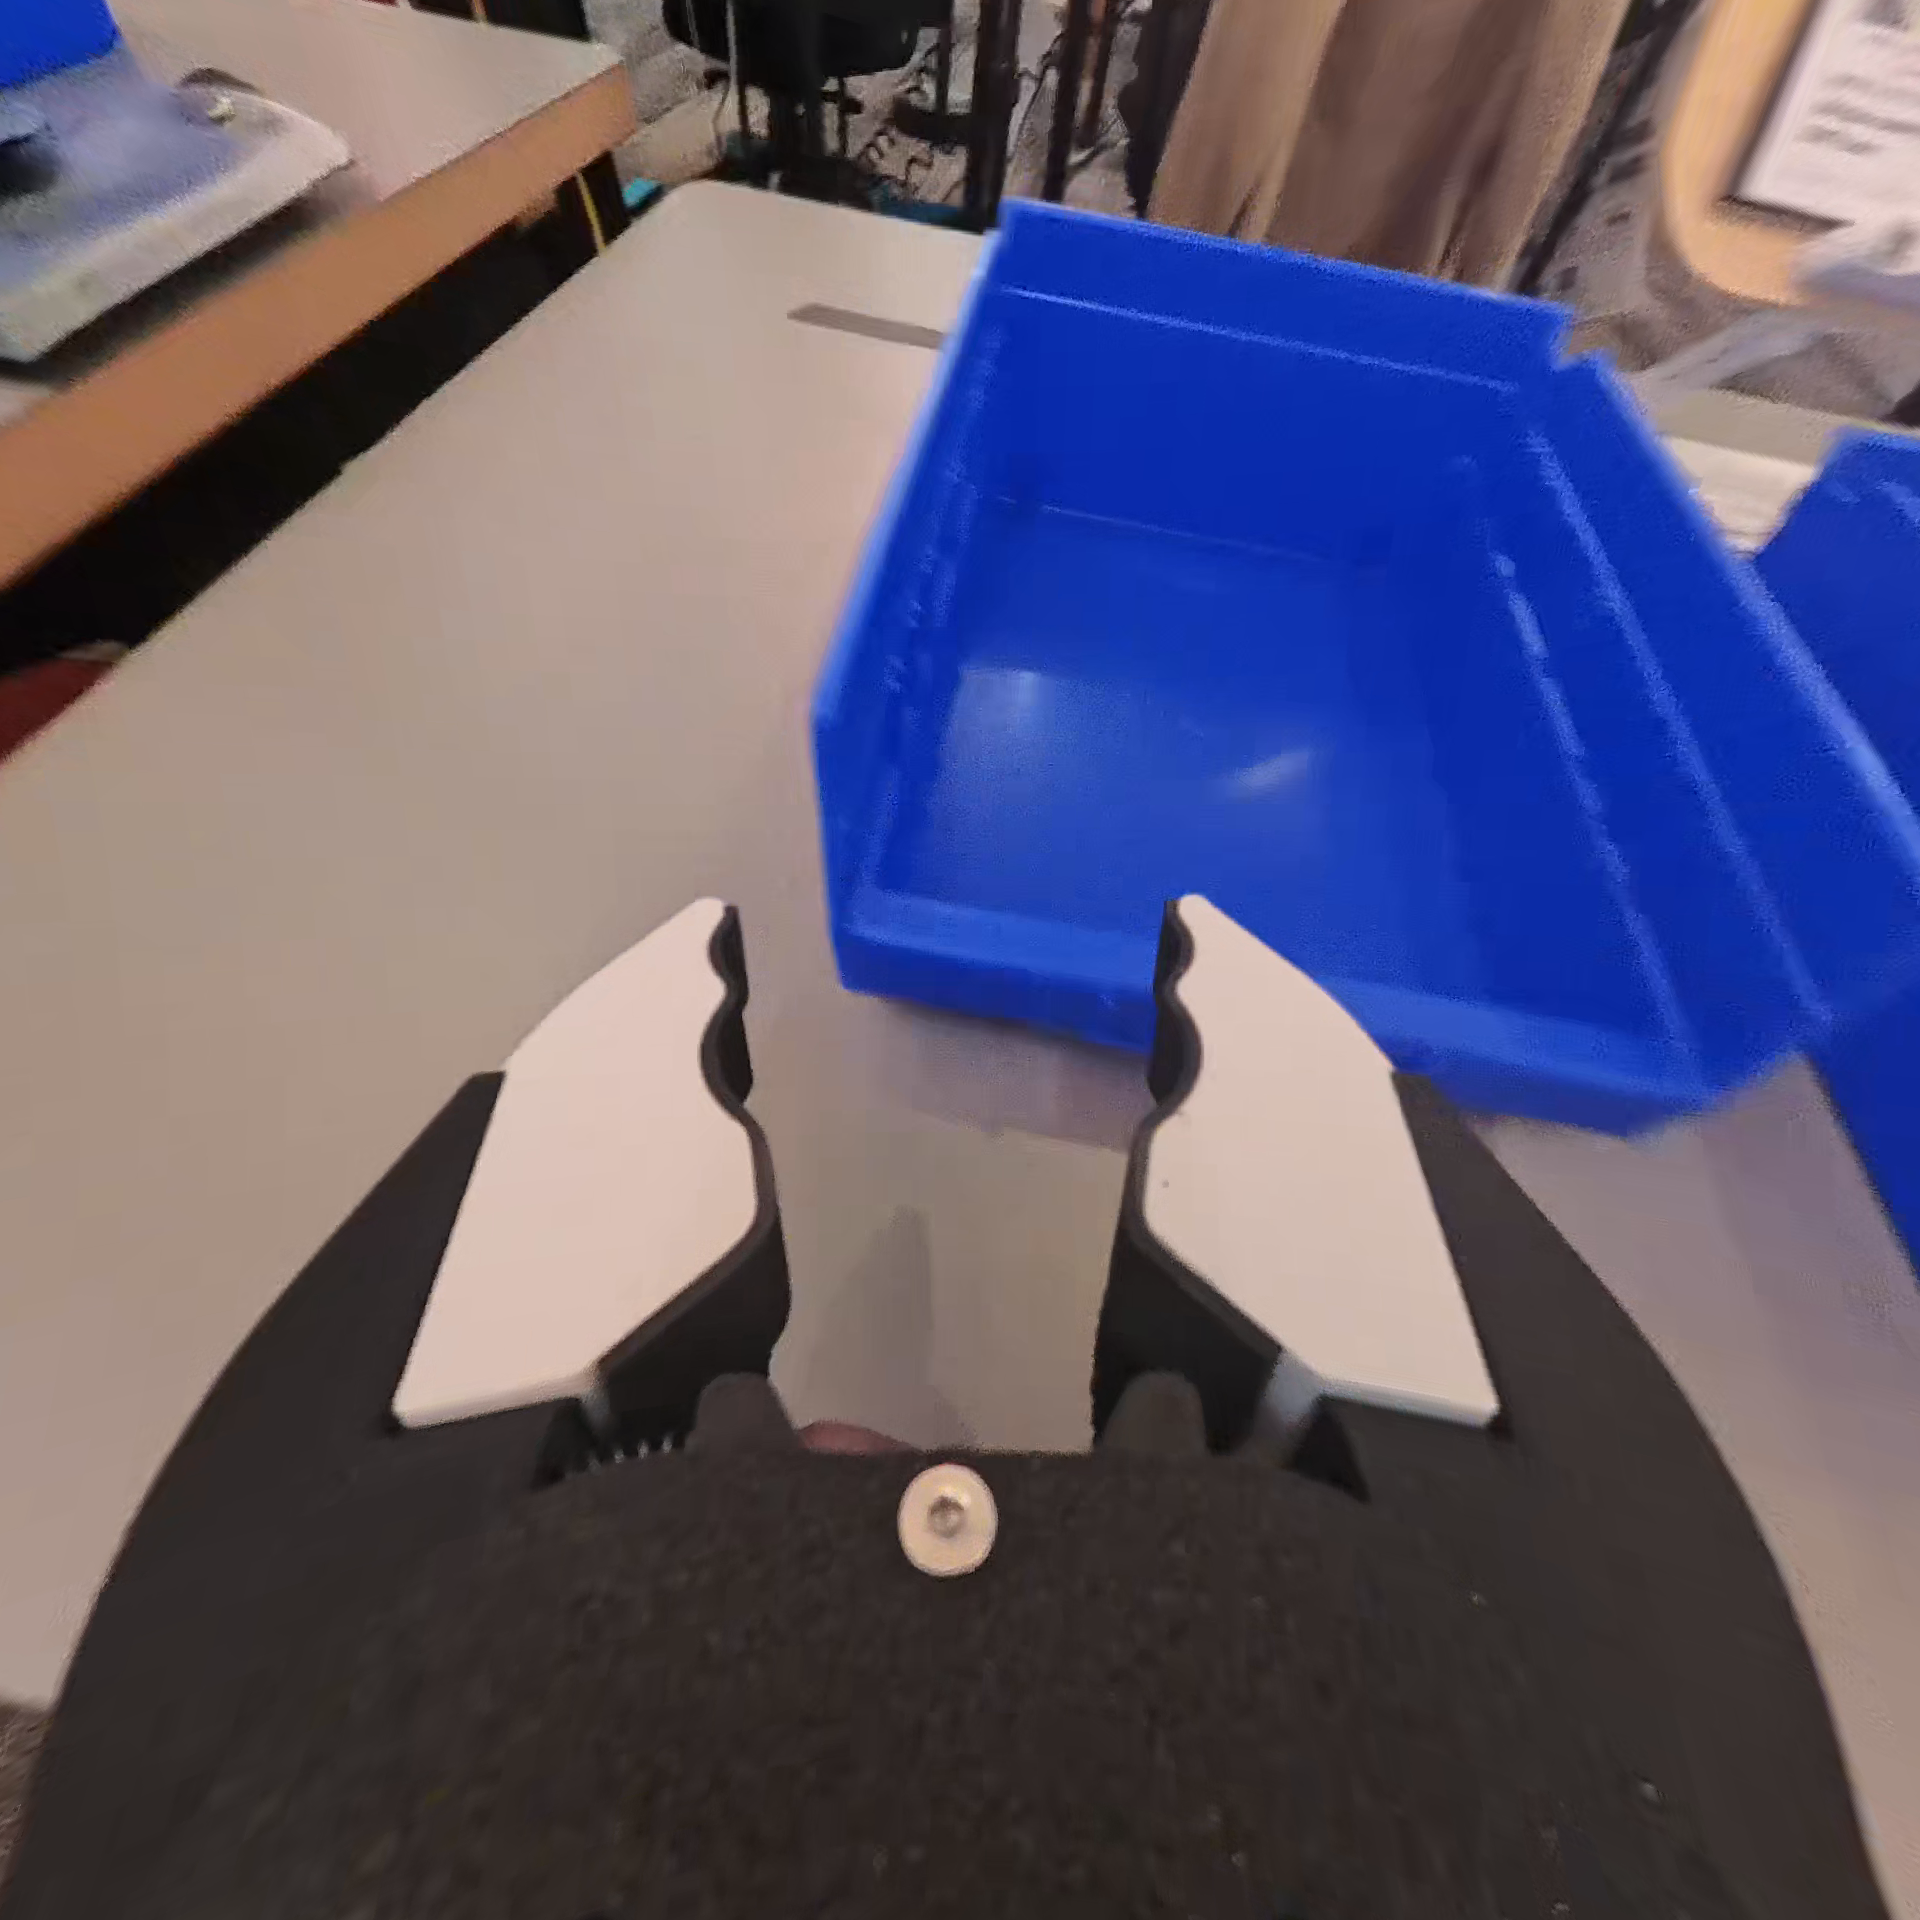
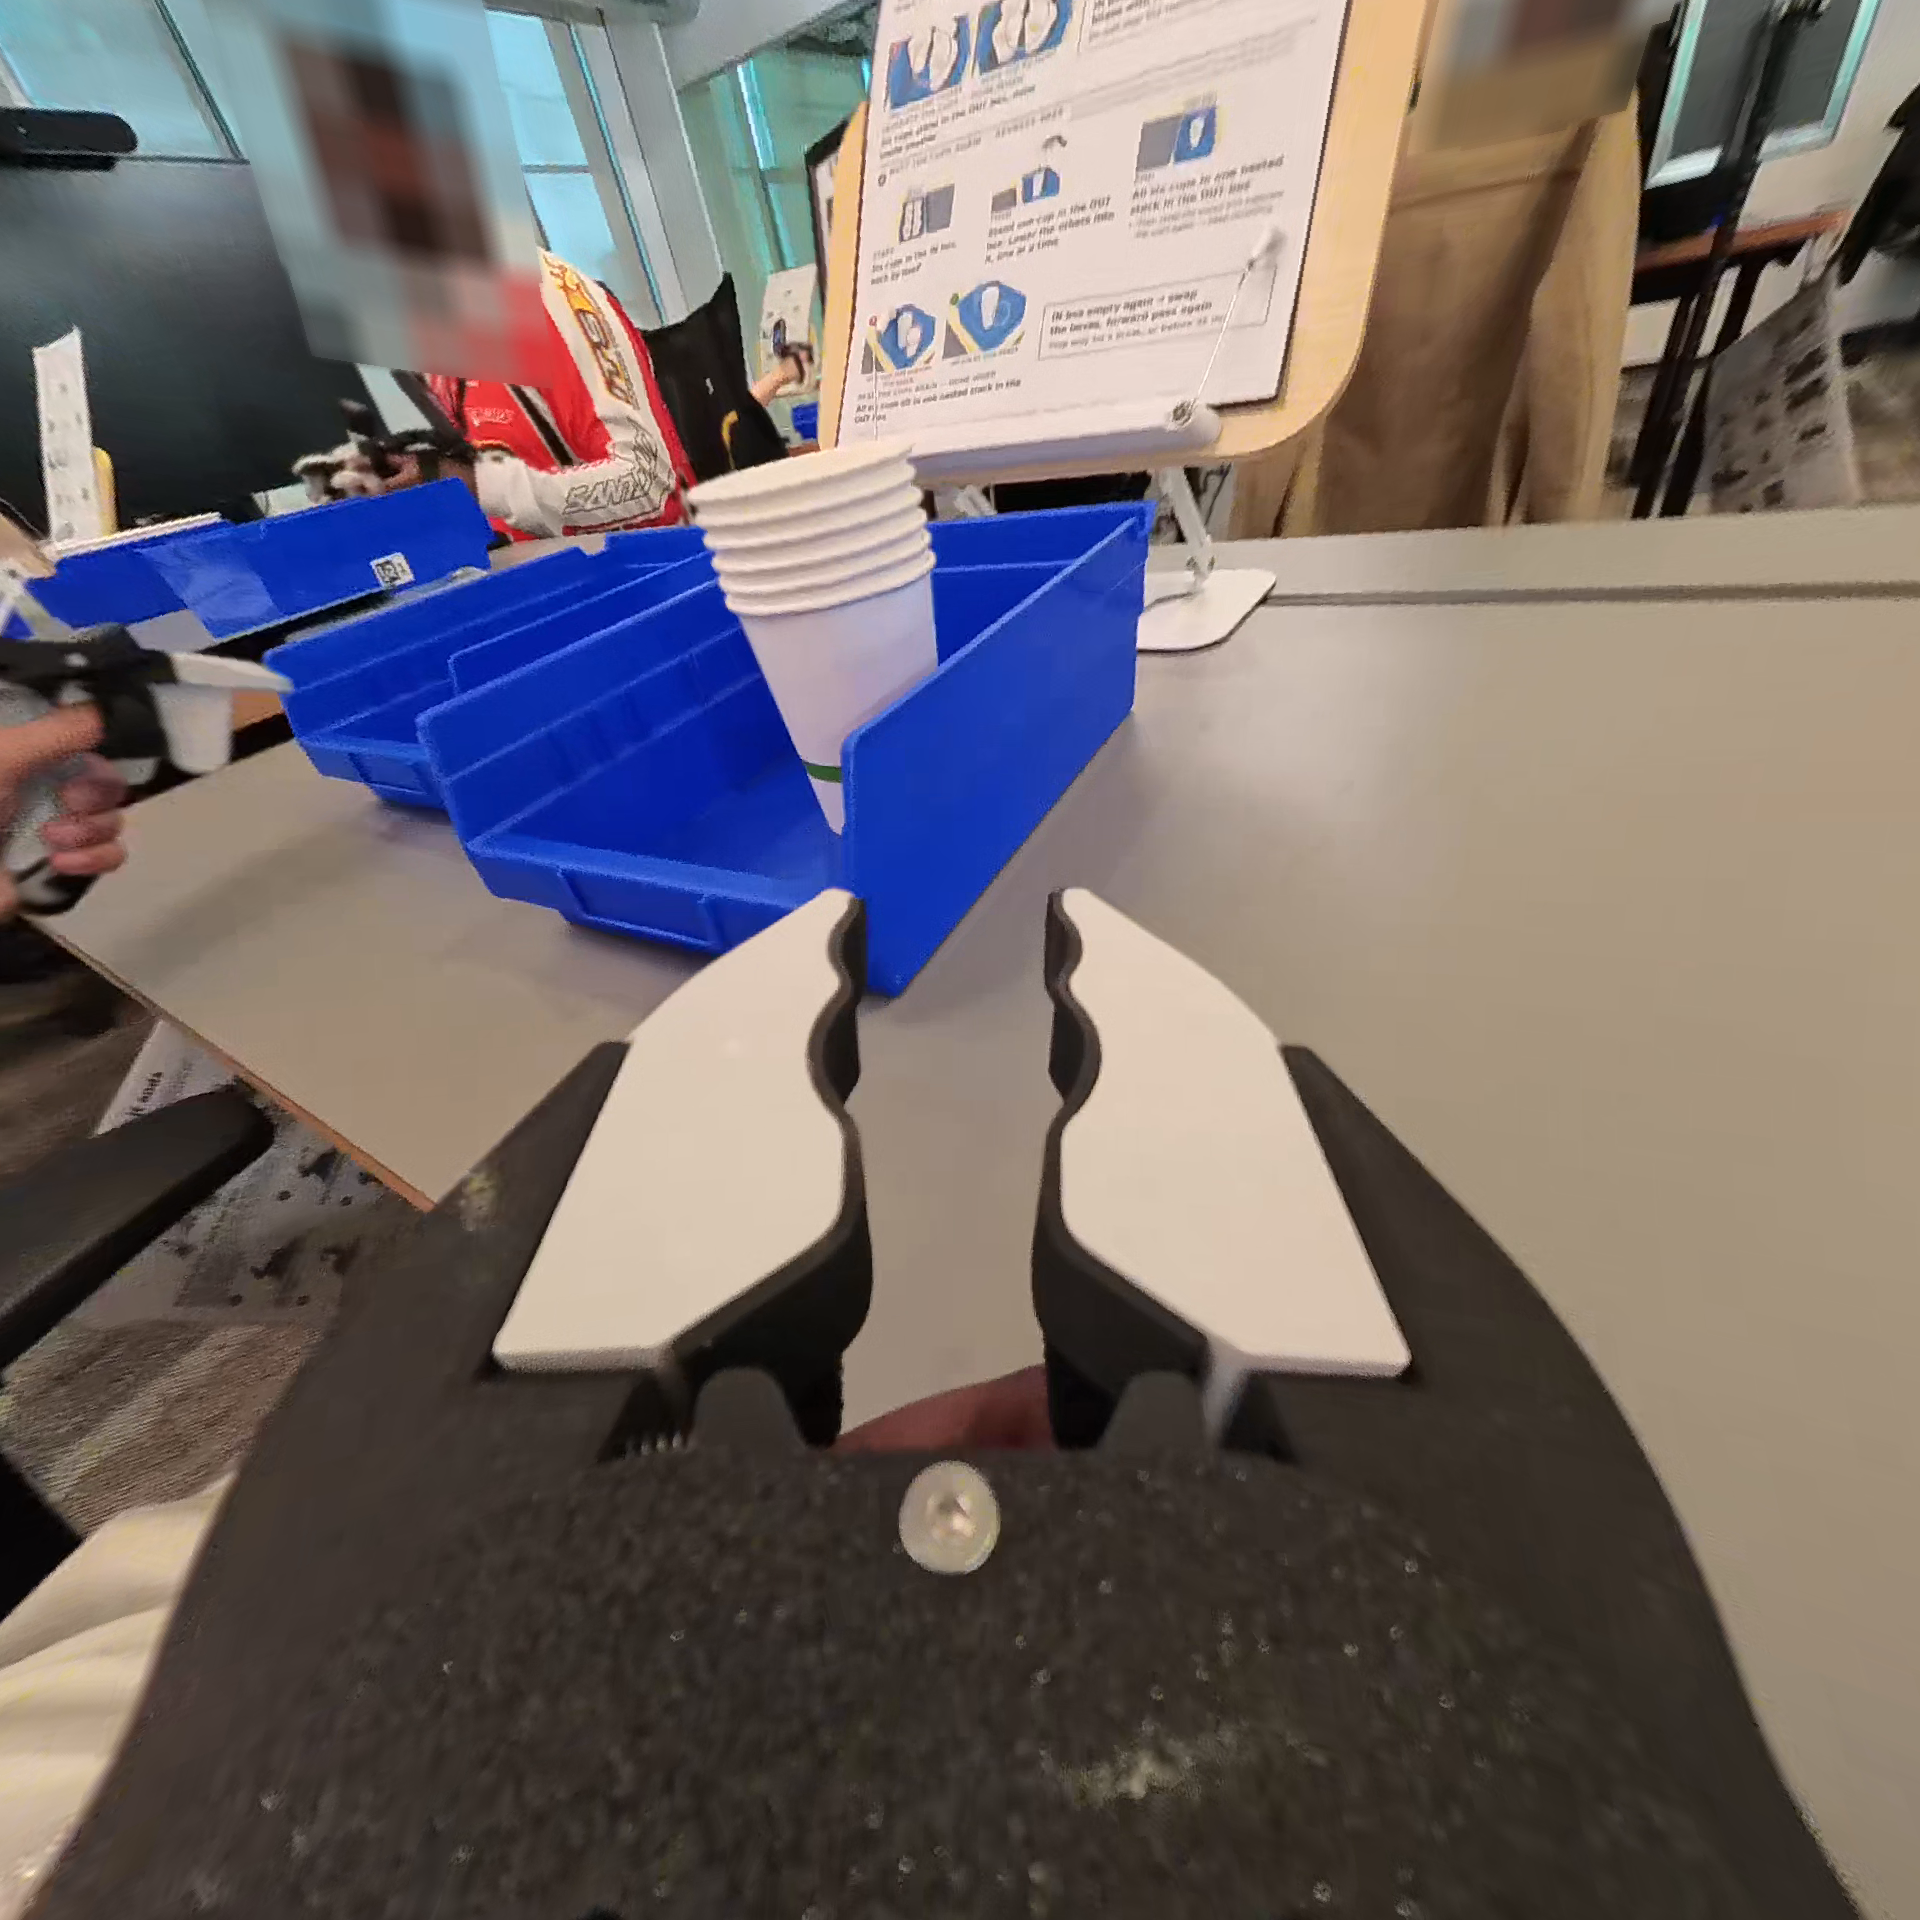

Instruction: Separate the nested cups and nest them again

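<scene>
A stack of several nested white paper cups [image 2: 831, 613] stands upright in a blue bin [image 2: 997, 748] on the grey table. My right gripper [image 2: 954, 914] is open and empty, in front of that bin's near right corner, apart from the cups. In the left wrist view an empty blue bin [image 1: 1299, 727] lies on the table. My left gripper [image 1: 954, 925] is open and empty, just short of this bin's near wall. No cups show in the left wrist view. My left gripper also shows far left in the right wrist view [image 2: 223, 686], held by a hand.
A second blue bin [image 2: 395, 696] sits left of the cup bin, with more blue bins [image 2: 260, 571] behind. A sheet on a wooden stand [image 2: 1101, 208] stands behind the bins. A person in a red and white jacket [image 2: 582, 416] is beyond. Another table [image 1: 312, 208] stands at the left.
</scene>
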The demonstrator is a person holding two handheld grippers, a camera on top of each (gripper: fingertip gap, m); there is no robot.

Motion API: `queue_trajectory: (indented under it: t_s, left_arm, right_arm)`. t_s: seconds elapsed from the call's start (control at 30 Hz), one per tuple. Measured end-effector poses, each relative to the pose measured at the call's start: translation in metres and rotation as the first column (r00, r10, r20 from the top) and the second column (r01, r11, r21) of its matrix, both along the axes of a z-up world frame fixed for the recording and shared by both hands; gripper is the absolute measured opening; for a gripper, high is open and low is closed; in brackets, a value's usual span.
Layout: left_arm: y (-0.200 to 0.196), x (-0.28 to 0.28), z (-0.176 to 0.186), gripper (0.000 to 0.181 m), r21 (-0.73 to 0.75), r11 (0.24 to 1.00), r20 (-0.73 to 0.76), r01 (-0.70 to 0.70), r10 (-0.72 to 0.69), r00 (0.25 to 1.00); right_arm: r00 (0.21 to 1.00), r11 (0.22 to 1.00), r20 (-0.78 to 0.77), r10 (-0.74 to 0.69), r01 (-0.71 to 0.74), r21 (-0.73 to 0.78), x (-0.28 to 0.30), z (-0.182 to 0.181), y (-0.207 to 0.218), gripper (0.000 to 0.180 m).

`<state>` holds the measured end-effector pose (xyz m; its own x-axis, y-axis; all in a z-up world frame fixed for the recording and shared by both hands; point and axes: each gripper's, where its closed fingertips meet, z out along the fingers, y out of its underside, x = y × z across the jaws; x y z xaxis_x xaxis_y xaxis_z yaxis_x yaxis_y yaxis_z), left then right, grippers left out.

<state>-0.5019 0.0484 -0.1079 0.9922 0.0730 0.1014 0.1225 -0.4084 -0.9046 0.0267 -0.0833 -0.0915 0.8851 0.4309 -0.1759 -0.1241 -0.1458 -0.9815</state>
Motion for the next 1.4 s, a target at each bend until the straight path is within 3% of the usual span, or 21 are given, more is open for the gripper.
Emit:
queue_trajectory:
  t_s: [0.2,0.27,0.33,0.4,0.63,0.87,1.03,1.23,1.3,1.4]
  left_arm:
    - [0.062,-0.025,-0.021,0.073,-0.106,0.994,0.032,0.029,-0.025,0.999]
    - [0.074,-0.023,-0.027,0.059,-0.126,0.990,0.059,0.067,-0.060,0.996]
    - [0.077,-0.018,-0.023,0.006,-0.112,0.987,0.133,0.115,-0.100,0.986]
    - [0.075,-0.017,-0.023,0.006,-0.108,0.988,0.104,0.114,-0.103,0.989]
    - [0.009,-0.004,-0.023,0.006,-0.108,0.993,0.084,0.056,-0.047,0.995]
    - [-0.082,0.016,-0.020,0.009,-0.043,0.999,0.118,-0.017,0.022,0.993]
    - [-0.116,0.031,-0.019,0.010,-0.016,1.000,0.138,-0.014,0.016,0.990]
    - [-0.135,0.047,-0.016,0.009,0.030,0.999,0.106,-0.012,0.008,0.994]
    - [-0.143,0.045,-0.012,0.007,0.075,0.995,0.033,-0.073,0.070,0.997]
    - [-0.156,0.051,-0.004,0.006,0.159,0.980,-0.037,-0.123,0.130,0.991]
  right_arm:
    - [1.000,0.999,0.027,0.016,-0.015,-0.050,-0.012,-0.017,0.004,0.032]
    - [0.999,0.997,0.039,0.032,-0.029,-0.066,-0.021,-0.022,0.003,0.031]
    - [0.997,0.996,0.053,0.059,-0.055,-0.073,-0.032,-0.025,0.000,0.031]
    - [0.993,0.994,0.077,0.085,-0.078,-0.080,-0.045,-0.027,-0.003,0.031]
    - [0.985,0.986,0.136,0.109,-0.090,-0.141,-0.111,-0.038,-0.007,0.033]
    - [0.955,0.961,0.138,0.261,-0.243,-0.131,-0.246,-0.026,-0.015,0.050]
    - [0.946,0.965,0.212,0.245,-0.217,-0.145,-0.296,-0.028,0.012,0.056]
    - [0.974,0.965,0.121,0.189,-0.162,-0.204,-0.313,-0.032,0.042,0.034]
    - [0.984,0.975,0.117,0.135,-0.110,-0.195,-0.305,-0.027,0.047,0.008]
    - [0.987,0.991,0.142,0.079,-0.062,-0.121,-0.300,-0.019,0.047,0.005]
